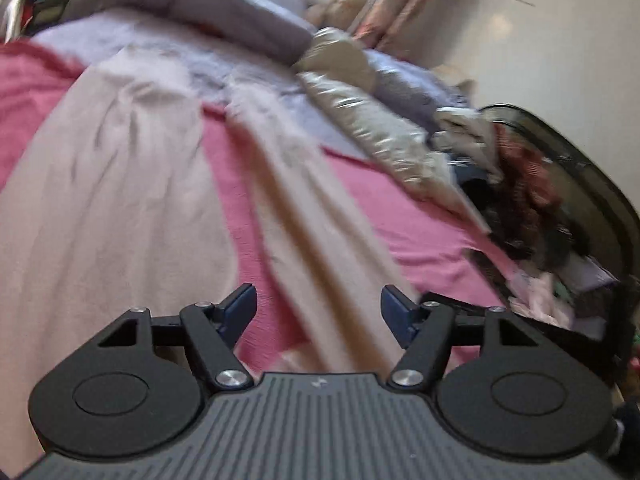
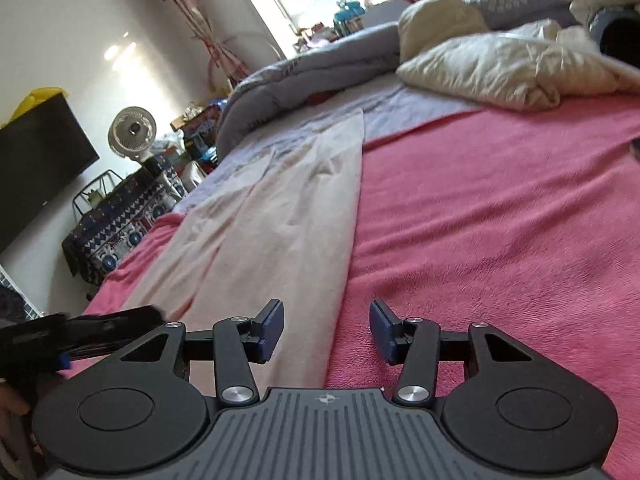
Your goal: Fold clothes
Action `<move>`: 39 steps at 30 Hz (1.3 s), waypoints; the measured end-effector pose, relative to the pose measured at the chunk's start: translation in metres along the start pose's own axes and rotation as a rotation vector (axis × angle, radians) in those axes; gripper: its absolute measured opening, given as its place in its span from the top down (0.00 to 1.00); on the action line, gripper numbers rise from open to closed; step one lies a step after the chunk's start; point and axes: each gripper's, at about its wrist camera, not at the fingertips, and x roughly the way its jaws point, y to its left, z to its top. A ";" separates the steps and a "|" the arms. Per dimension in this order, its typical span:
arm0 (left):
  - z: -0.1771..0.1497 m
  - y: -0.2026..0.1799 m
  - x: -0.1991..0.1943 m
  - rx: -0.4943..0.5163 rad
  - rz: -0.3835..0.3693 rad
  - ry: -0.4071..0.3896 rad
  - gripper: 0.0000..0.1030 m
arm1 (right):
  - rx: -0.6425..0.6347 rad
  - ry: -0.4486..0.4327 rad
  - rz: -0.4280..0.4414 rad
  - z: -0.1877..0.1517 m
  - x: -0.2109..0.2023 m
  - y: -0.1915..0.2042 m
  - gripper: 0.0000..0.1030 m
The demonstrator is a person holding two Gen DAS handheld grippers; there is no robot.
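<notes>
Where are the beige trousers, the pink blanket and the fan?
beige trousers [image 2: 280, 216], right wrist view, on the leg nearer the gripper.
pink blanket [image 2: 500, 240], right wrist view, bare middle.
fan [image 2: 132, 130], right wrist view, round grille.

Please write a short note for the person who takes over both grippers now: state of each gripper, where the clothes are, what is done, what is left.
Left gripper: open, holds nothing, above the near end of the beige trousers.
Right gripper: open, holds nothing, over the trousers' right edge and the pink blanket.
Trousers lie flat along the bed, legs apart and pointing away.
More clothes wait in the laundry basket at the right.
Done: trousers spread out. Left: no fold shows yet; grip the near end and fold, then take the basket's clothes.
</notes>
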 end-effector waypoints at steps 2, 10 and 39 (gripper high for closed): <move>0.000 0.008 0.007 -0.041 -0.015 -0.001 0.33 | 0.022 -0.004 0.017 0.001 0.005 -0.004 0.51; 0.003 0.009 0.016 -0.127 -0.039 0.012 0.56 | 0.110 -0.001 0.096 0.012 0.030 -0.011 0.51; -0.010 0.037 0.028 -0.191 -0.084 -0.031 0.92 | 0.205 -0.045 0.018 0.071 0.069 -0.043 0.63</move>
